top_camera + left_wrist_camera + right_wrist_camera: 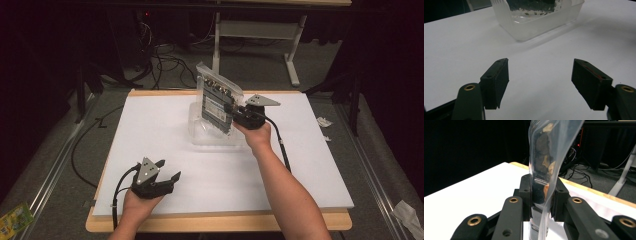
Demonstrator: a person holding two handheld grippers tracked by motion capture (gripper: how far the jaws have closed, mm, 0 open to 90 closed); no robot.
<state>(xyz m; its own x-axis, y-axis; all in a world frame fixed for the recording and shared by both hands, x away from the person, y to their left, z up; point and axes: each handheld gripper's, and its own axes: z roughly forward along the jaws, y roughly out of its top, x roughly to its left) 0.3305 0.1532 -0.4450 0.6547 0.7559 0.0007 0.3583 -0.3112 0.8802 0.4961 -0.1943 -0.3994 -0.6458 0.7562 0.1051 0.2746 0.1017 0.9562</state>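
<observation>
A clear plastic bag (218,98) with a flat circuit board inside stands tilted over a clear plastic tub (212,134) at the far middle of the white board. My right gripper (233,111) is shut on the bag's right edge, holding it upright above the tub. Seen from the right gripper view, the bag (548,150) rises between the two black pads (526,192), which press on it from both sides. My left gripper (167,170) rests near the front left of the board, open and holding nothing. The left gripper view has the tub (536,20) well ahead of the spread jaws.
The white board (165,130) lies on a wooden tabletop (220,223). A white desk frame (260,30) and cables (170,65) sit on the floor behind. Scraps of paper (324,121) lie on the floor at the right, and a green packet (15,218) at the bottom left.
</observation>
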